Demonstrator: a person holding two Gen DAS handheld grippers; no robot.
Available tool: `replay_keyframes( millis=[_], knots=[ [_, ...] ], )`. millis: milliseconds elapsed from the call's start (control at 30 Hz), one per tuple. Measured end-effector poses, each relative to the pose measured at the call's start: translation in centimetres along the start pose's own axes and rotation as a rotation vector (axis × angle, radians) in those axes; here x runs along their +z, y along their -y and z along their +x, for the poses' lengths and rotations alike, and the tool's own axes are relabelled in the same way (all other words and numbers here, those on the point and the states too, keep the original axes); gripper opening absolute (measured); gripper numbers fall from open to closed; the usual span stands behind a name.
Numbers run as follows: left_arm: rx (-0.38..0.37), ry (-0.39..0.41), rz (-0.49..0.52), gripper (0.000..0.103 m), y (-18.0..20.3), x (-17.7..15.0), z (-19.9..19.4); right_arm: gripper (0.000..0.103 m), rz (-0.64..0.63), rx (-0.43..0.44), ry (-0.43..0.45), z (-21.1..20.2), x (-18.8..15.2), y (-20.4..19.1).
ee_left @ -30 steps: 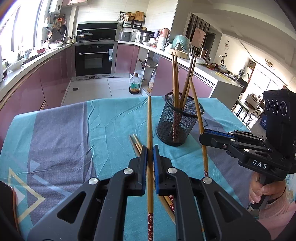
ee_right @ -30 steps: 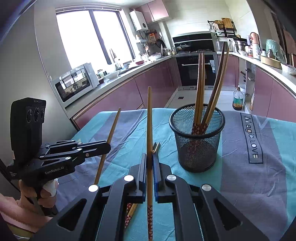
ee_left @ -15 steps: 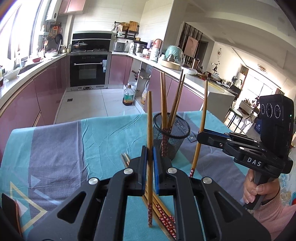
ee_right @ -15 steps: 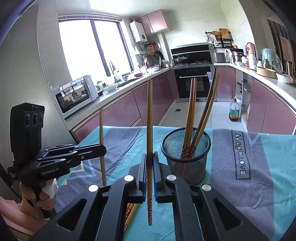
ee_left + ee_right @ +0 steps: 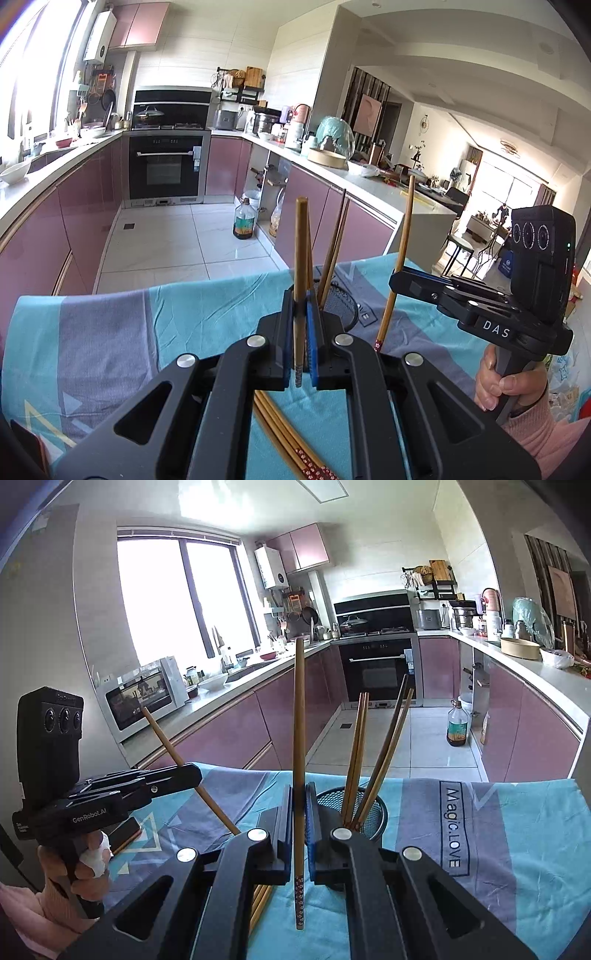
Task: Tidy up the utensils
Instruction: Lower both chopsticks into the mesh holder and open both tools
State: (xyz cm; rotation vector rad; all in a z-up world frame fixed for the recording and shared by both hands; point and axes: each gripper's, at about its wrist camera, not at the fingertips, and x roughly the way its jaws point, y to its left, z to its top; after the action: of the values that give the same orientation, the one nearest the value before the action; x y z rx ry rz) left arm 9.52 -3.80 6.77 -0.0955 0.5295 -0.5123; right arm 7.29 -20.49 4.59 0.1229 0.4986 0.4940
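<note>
Left gripper [image 5: 299, 332]: jaws narrowed onto one wooden chopstick [image 5: 300, 266], held upright, its patterned end hanging just below the blue pads. Seen from the right wrist camera, this same chopstick leans, with its upper end tilted away to the left.

Right gripper [image 5: 299, 819]: jaws likewise narrowed onto a second chopstick [image 5: 299, 720], held upright, patterned end down and clear of the cloth. In the left wrist view this gripper sits to the right, gripped from below by a hand [image 5: 498, 384] in a pink sleeve [image 5: 535, 435].

Beneath the grippers, several loose chopsticks [image 5: 284, 439] lie flat on the tablecloth [image 5: 110, 332], a teal and grey fabric printed with lettering on the right side.

Just beyond the gripper tips stands a black mesh cup [image 5: 373, 812], upright on the cloth. It contains four chopsticks [image 5: 356, 757], patterned ends down, fanned apart and leaning on the rim. Both held chopsticks are outside the cup, near it.

At the left edge of the cloth lies a dark flat object [image 5: 125, 830]; its type cannot be determined.

Beyond the table: tiled floor with a bottle [image 5: 456, 727] standing on it, pink cabinets [image 5: 229, 731], a built-in oven [image 5: 380, 668] and a microwave [image 5: 144, 694] on the left counter.
</note>
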Motion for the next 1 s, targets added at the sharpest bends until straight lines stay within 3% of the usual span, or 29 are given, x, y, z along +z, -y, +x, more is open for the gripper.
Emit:
replay_keyframes(
  millis=[600, 1000],
  knots=[
    [-0.035, 0.115, 0.049, 0.007, 1.8, 5.9, -0.6, 0.005, 0.002, -0.018, 0.084, 0.2, 3.5, 1.3],
    [-0.023, 0.096, 0.059, 0.007, 2.8, 6.8, 1.1, 0.005, 0.021, -0.054, 0.107, 1.3, 4.4, 2.4]
  ],
)
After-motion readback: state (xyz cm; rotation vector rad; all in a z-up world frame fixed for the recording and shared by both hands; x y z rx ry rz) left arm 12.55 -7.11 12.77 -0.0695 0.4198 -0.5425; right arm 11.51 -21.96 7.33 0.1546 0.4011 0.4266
